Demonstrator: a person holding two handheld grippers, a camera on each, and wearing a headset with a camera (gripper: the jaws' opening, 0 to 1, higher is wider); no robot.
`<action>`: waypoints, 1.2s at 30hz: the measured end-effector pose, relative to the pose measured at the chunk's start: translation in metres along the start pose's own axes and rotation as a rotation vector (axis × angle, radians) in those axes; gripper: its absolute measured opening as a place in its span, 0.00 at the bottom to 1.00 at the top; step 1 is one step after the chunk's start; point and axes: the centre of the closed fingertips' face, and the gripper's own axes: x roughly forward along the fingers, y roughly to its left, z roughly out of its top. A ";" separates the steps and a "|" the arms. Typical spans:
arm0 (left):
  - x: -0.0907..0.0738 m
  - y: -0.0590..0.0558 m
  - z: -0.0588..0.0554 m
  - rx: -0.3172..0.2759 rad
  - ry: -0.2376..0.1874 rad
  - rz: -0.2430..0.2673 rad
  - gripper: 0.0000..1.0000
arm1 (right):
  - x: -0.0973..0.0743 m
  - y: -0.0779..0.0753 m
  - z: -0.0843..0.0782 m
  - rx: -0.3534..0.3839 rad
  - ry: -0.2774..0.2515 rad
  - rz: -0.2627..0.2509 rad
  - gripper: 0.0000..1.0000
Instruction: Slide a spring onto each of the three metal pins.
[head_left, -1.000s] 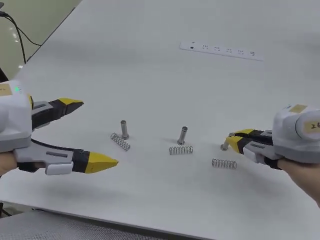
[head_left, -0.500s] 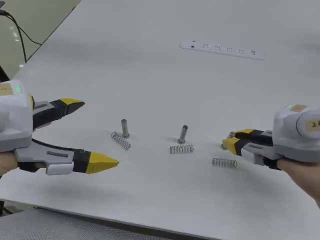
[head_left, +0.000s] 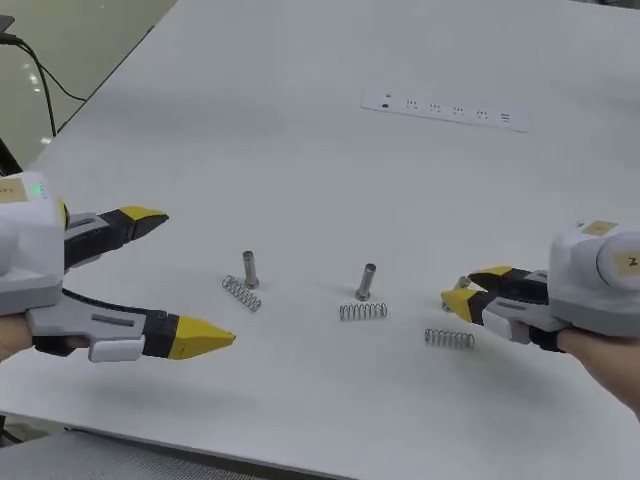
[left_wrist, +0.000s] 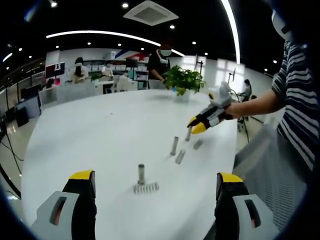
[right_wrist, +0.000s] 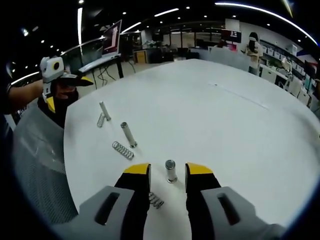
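White table (head_left: 300, 130) bore 3 pins standing upright in a row, each with a spring lying flat just beside its foot. No spring was on a pin, so all 3 fits were yet to do. Left pin (head_left: 249, 268) had the left spring (head_left: 240, 293) at its base. Mid pin (head_left: 368, 281) had the mid spring (head_left: 362, 311) in front of it. Right spring (head_left: 449, 339) lay near the right pin (right_wrist: 171, 171).

Right gripper (head_left: 466, 288) sat low over the table with its jaws straddling the right pin, narrowed but released. The right gripper view showed a gap on each side of the pin, so nothing was clenched. That placing looked meant to steady or lift the pin first, since an upright pin would probably tip when a spring was pushed on.

Left gripper (head_left: 192, 277) hovered well apart to the left, jaws spread wide and holding nothing, likely free to fetch a spring once the pin was secured.
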 end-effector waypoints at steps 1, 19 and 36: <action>0.000 0.000 0.000 0.001 0.000 -0.001 0.98 | 0.000 0.000 0.000 0.002 0.001 0.002 0.27; 0.004 -0.003 -0.001 0.005 0.013 -0.015 0.98 | -0.012 -0.002 0.005 -0.046 -0.019 0.009 0.37; 0.003 -0.004 -0.002 0.008 0.016 -0.016 0.98 | -0.025 0.008 -0.006 -0.271 0.067 0.051 0.40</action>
